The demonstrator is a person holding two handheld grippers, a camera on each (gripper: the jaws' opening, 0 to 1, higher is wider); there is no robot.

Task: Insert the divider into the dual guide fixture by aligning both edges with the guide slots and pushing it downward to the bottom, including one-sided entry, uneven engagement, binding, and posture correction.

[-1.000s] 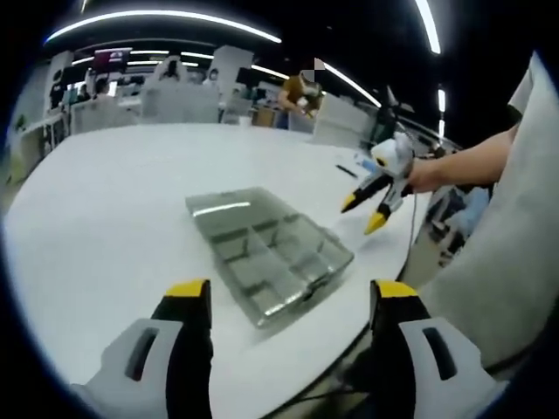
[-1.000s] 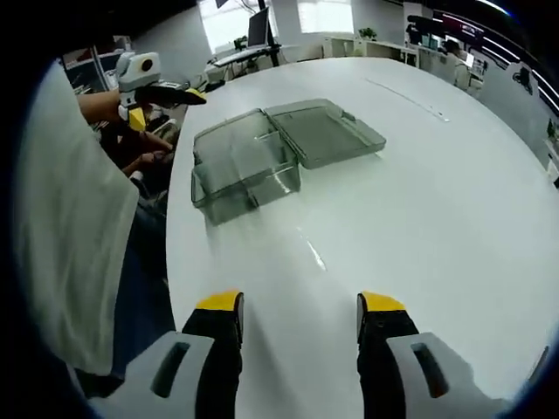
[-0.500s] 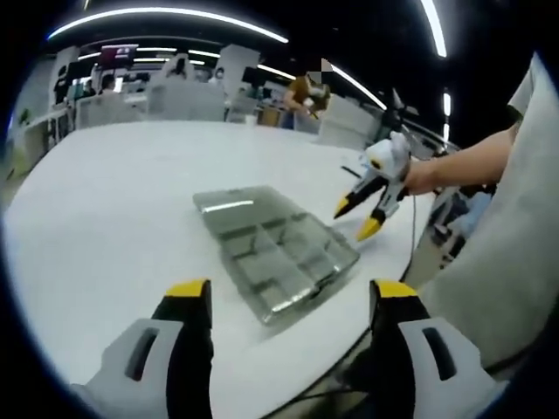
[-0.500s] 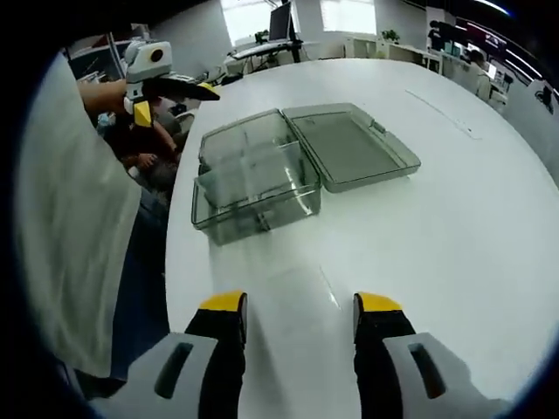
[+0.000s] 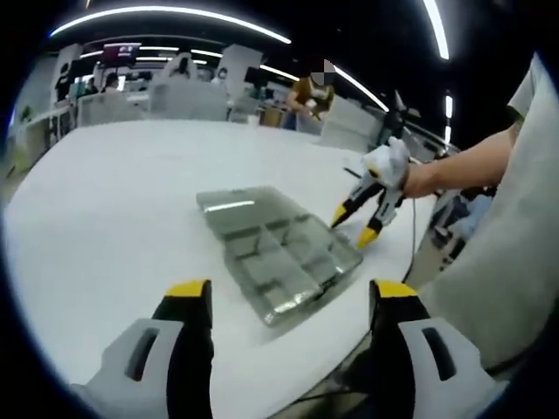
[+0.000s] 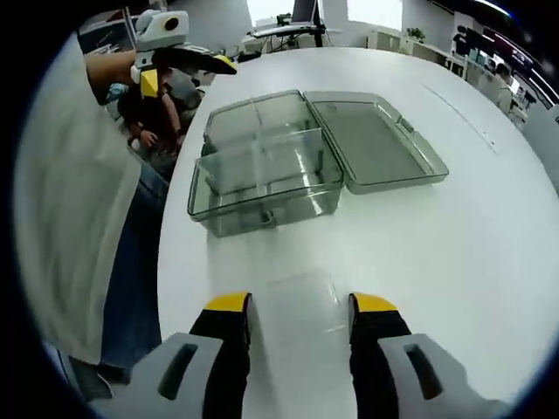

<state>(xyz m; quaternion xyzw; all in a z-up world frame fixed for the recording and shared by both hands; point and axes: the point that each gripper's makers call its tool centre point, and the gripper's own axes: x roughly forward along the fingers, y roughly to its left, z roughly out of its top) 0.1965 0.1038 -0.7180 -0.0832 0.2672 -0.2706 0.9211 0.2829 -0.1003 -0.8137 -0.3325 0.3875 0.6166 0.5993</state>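
Note:
A clear grey compartment box point(image 5: 284, 257) lies on the white table point(image 5: 113, 192), with its lid point(image 5: 236, 205) folded open beside it. My left gripper point(image 5: 293, 292) hovers open, short of the box, nothing between its jaws. My right gripper point(image 5: 353, 227) reaches in from the right, open, its yellow tips close to the box's far corner. In the right gripper view the box point(image 6: 262, 170) and lid point(image 6: 380, 140) lie ahead. A faint clear flat piece point(image 6: 301, 288), apparently the divider, rests on the table at my open right gripper point(image 6: 293, 305). My left gripper point(image 6: 188, 74) shows beyond the box.
The box sits near the table's rounded edge point(image 6: 170, 262); a person's grey-clad body point(image 6: 79, 218) stands right beside that edge. The table point(image 6: 454, 253) spreads wide and white past the lid. Desks and people stand far behind point(image 5: 175, 96).
My right gripper has moved closer to the box and lower toward the table. The box looms larger in the right gripper view. My left gripper has barely shifted.

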